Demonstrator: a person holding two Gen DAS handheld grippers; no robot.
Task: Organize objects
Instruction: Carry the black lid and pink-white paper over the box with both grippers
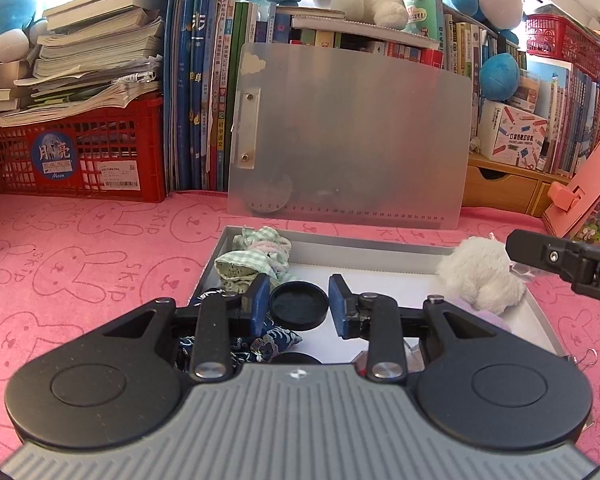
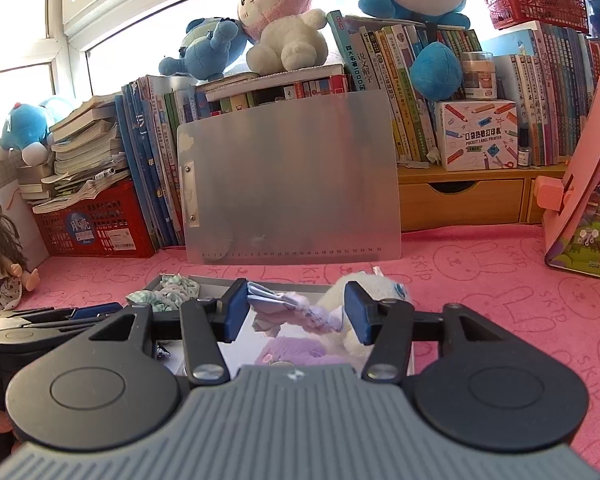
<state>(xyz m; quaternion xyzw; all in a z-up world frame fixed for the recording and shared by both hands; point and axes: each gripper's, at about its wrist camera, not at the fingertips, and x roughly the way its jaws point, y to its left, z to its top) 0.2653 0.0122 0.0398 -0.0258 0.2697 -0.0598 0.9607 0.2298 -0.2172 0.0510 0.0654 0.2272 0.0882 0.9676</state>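
Note:
A shallow grey tray [image 1: 340,237] with a white floor lies on the pink mat. My left gripper [image 1: 300,306] hangs over it, shut on a black round lid [image 1: 298,308] that fills the gap between its blue pads. In the tray lie a green checked cloth [image 1: 252,260], a dark blue patterned cloth [image 1: 278,342], a white plush [image 1: 480,276] and a purple plush [image 2: 296,350]. My right gripper [image 2: 296,312] is over the tray's right side, shut on a crinkled clear packet [image 2: 292,306] of lilac and white cloth. The left gripper [image 2: 100,311] also shows at the left of the right wrist view.
A frosted clipboard [image 1: 348,132] leans on a row of books behind the tray. A red crate [image 1: 80,152] with stacked papers stands at the back left, wooden drawers [image 2: 460,200] at the back right. A pink stand [image 2: 580,184] sits at the right and a doll [image 2: 0,256] at the left.

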